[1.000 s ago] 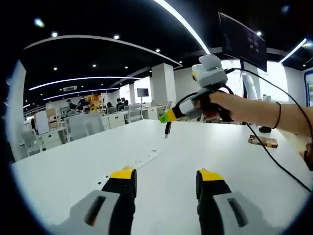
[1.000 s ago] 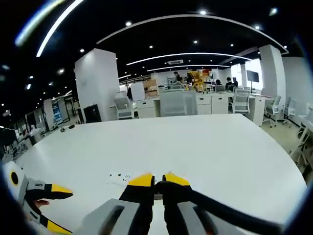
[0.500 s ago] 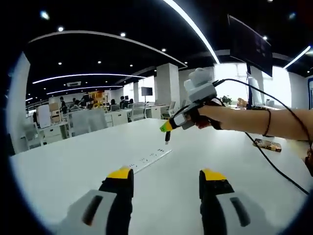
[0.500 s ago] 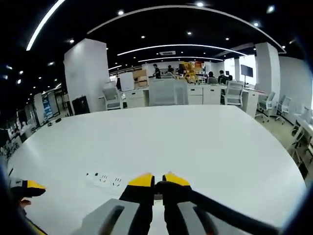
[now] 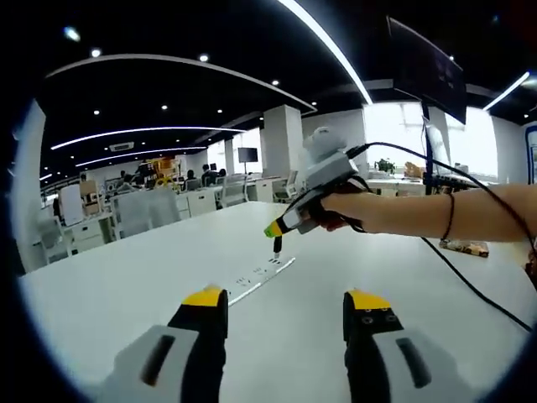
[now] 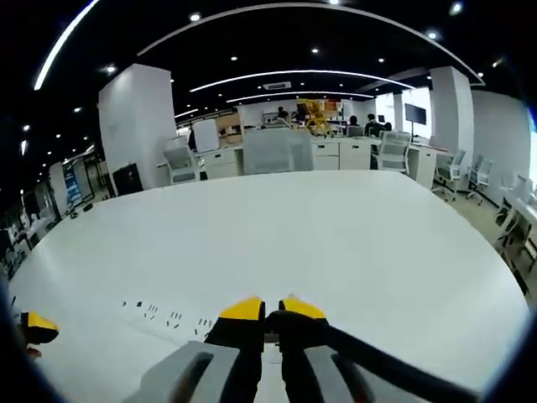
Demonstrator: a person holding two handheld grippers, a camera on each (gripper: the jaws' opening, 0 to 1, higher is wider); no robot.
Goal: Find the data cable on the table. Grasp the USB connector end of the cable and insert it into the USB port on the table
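USB connector (image 5: pixel 276 244) is pinched in the right gripper (image 5: pixel 275 228), tip pointing down, hanging just above the far end of the socket strip (image 5: pixel 260 275); it looks slightly clear of the strip, but contact is hard to judge. Right gripper's yellow-tipped jaws are closed tight on the connector. In the right gripper view they sit almost together, with the dark plug body wedged between them. The data cable (image 5: pixel 470 284) is black and runs from the right gripper back along the person's forearm (image 5: pixel 419 214), then drops to the table (image 5: pixel 109 285) on the right. In the right gripper view it trails off to the lower right from the jaws. A hand (image 5: pixel 340 211) wraps the right gripper's handle, and there is a dark band on the wrist. Socket strip is white and flat on the white table, with small dark slots; it lies between the two grippers, and in the right gripper view it sits just left of the closed jaws. Left gripper (image 5: pixel 285 300) is low over the table on the near side of the strip, jaws wide apart and holding nothing. One of its yellow tips shows at the left edge of the right gripper view. A small brownish flat item (image 5: pixel 466 247) lies on the table beyond the arm, well apart from the strip. A dark monitor (image 5: pixel 424 71) hangs at upper right. Behind are office desks and chairs, a white pillar (image 5: pixel 284 143), ceiling light strips and a few people far off.
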